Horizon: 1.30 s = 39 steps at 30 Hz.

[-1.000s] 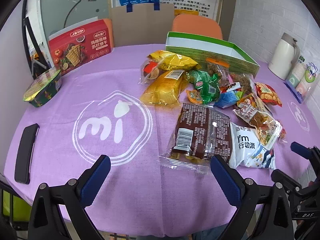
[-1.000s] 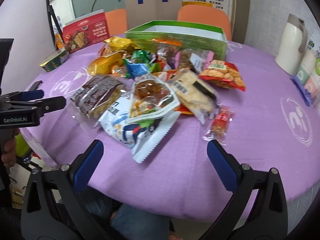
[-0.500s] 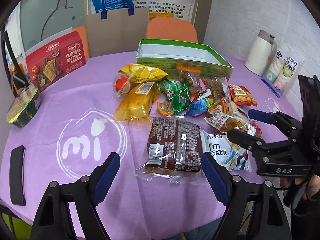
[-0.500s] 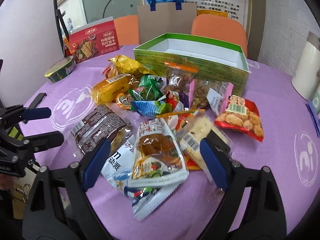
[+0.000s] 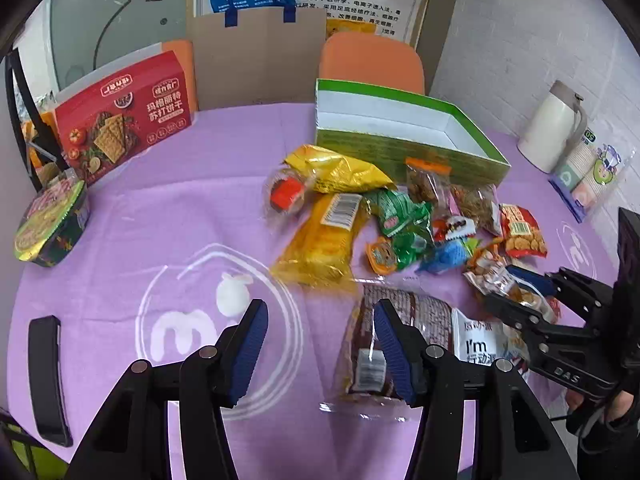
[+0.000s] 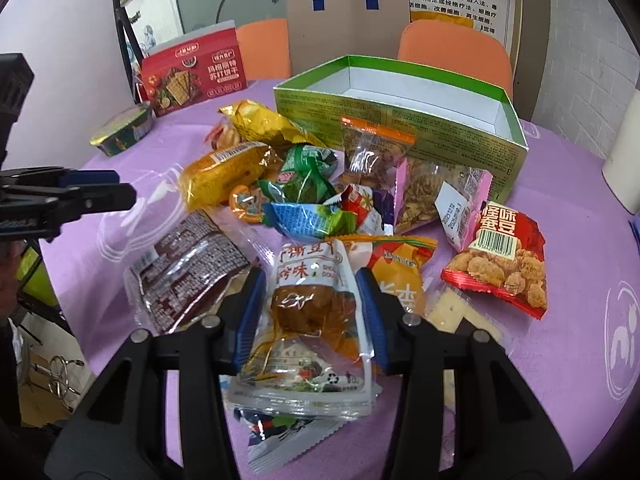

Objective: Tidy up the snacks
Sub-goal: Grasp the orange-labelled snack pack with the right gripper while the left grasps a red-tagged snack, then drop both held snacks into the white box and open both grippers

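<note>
A pile of snack packets lies on the purple tablecloth (image 5: 200,208) in front of an open green box (image 5: 400,136) with a white inside. My right gripper (image 6: 310,312) straddles a clear packet of brown tofu (image 6: 308,312); its blue pads stand at both sides of the packet, and I cannot tell if they press it. My left gripper (image 5: 320,348) is open and empty over the cloth, its right pad above the dark brown packet (image 5: 400,344). The brown packet also shows in the right wrist view (image 6: 188,276).
A red cracker box (image 5: 120,120) and a green noodle bowl (image 5: 52,224) stand at the left. A black phone (image 5: 46,376) lies near the front left edge. A white kettle (image 5: 552,132) and paper cups (image 5: 592,176) stand at the right. Orange chairs stand behind the table.
Both grippers moved forward and down toward the pile, and both narrowed. The right one now straddles the tofu packet; the left one reaches the brown packet's edge.
</note>
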Available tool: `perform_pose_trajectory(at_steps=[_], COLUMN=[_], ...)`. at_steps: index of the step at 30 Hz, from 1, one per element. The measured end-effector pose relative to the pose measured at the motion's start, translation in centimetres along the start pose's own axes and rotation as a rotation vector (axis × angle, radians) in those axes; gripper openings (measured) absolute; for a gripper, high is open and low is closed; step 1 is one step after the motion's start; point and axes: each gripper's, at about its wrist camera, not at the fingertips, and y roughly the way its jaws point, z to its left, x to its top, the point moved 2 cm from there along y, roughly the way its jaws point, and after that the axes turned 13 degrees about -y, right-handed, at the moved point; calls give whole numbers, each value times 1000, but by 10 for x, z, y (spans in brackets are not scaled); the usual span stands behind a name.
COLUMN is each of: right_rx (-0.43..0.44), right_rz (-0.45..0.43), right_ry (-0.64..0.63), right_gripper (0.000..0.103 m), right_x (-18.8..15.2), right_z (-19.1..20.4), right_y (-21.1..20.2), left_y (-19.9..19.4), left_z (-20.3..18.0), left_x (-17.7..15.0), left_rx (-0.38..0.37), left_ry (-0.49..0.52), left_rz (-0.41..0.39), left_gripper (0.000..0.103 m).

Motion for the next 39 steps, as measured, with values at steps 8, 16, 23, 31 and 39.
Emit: perform_pose_trajectory(at_steps=[8, 16, 23, 31, 39], right_rx=[4, -35, -15, -14, -83], right_rz=[-78, -33, -34, -78, -68], right_ry=[23, 79, 75, 52, 108], right_gripper=[49, 49, 49, 49, 49], right_x=[14, 6, 14, 45, 94], right_z=[0, -14, -16, -31, -83], right_y=[-29, -26, -25, -38, -10], left_y=[39, 95, 94, 35, -26], left_z=[6, 5, 15, 25, -34], left_x=[61, 82, 84, 87, 131], left_rx=[41, 18, 14, -25, -163], left_ry=[31, 5, 13, -1, 28], left_rz=[-8, 80, 85, 26, -114], left_gripper=[42, 42, 25, 22, 22])
